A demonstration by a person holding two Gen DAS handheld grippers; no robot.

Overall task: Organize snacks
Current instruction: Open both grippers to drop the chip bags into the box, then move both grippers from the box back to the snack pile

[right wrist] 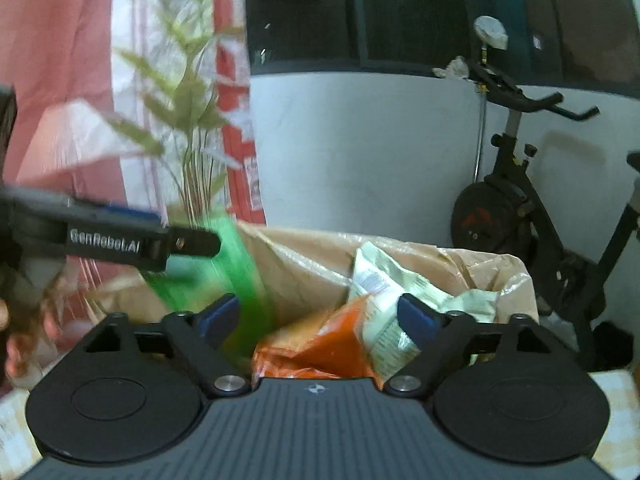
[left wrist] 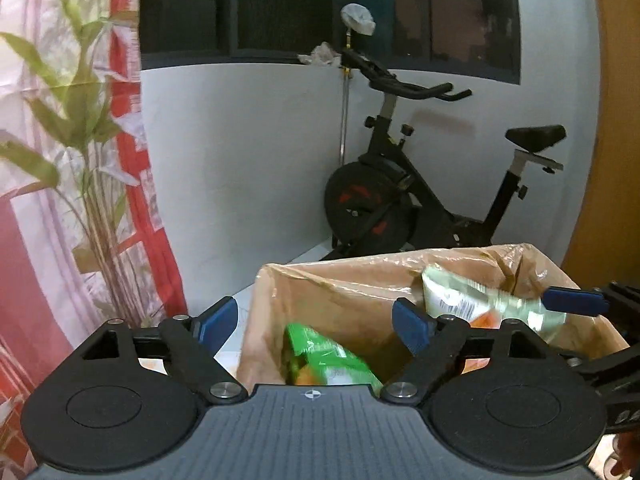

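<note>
Dropping snacks into the bag

Left gripper [left wrist: 316, 322] has its jaws spread wide, holding nothing; right gripper [right wrist: 320, 320] likewise gapes empty. A green packet [left wrist: 326, 354], glossy and motion-blurred, sits low inside the brown bag [left wrist: 344, 292], at 6 o'clock of its mouth. A pale green-white packet [right wrist: 380, 284] with a barcode label leans at 3 o'clock, and an orange packet [right wrist: 320, 346] lies beside it. Beyond the bag stands a bike [left wrist: 420, 196] at 1 o'clock, a plant [left wrist: 80, 152] at 10.
</note>
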